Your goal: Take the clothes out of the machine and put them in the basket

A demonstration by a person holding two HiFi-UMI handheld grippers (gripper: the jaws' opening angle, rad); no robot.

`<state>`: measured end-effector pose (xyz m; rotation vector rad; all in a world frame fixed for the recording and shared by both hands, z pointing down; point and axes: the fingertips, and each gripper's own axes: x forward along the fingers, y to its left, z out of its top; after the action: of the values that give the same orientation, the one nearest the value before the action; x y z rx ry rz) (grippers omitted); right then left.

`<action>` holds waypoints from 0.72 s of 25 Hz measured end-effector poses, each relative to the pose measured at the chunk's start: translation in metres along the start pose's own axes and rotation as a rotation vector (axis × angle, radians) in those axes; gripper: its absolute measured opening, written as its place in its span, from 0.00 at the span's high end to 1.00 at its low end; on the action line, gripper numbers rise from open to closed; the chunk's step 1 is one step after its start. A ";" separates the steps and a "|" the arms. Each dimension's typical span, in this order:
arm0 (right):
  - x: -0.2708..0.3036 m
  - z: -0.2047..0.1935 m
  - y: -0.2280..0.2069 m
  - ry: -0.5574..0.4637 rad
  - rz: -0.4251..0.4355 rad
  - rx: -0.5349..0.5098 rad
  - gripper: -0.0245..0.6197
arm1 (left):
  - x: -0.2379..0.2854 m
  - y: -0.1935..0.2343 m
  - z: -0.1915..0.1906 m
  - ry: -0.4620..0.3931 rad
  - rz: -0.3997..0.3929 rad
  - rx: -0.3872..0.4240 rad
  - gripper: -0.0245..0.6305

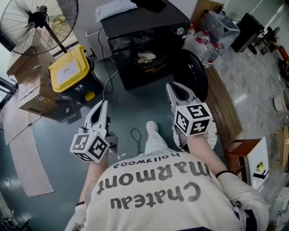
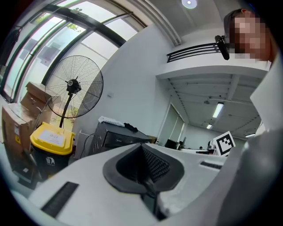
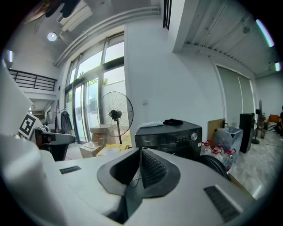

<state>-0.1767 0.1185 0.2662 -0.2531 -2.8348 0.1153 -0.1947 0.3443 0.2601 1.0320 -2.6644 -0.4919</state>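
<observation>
The clothes [image 1: 146, 57] lie as a pale crumpled heap inside the open drum of the black washing machine [image 1: 149, 27]. They are straight ahead of both grippers and well apart from them. My right gripper [image 1: 177, 90] is nearer; my left gripper [image 1: 103, 108] hangs further back. Both pairs of jaws are clenched on nothing.

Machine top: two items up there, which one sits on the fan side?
The white cloth, on the fan's side; the black item lies toward the water bottles.
</observation>
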 end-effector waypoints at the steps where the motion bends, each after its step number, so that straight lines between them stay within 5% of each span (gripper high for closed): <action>1: 0.011 0.003 -0.004 0.002 0.005 0.000 0.90 | 0.010 0.006 0.002 0.003 0.007 0.000 0.95; 18: 0.199 0.088 -0.131 -0.004 0.097 0.012 0.90 | 0.212 0.058 0.063 -0.056 0.084 -0.010 0.95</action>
<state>-0.4109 0.0217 0.2522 -0.3885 -2.8245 0.1529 -0.4038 0.2536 0.2463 0.9117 -2.7383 -0.5232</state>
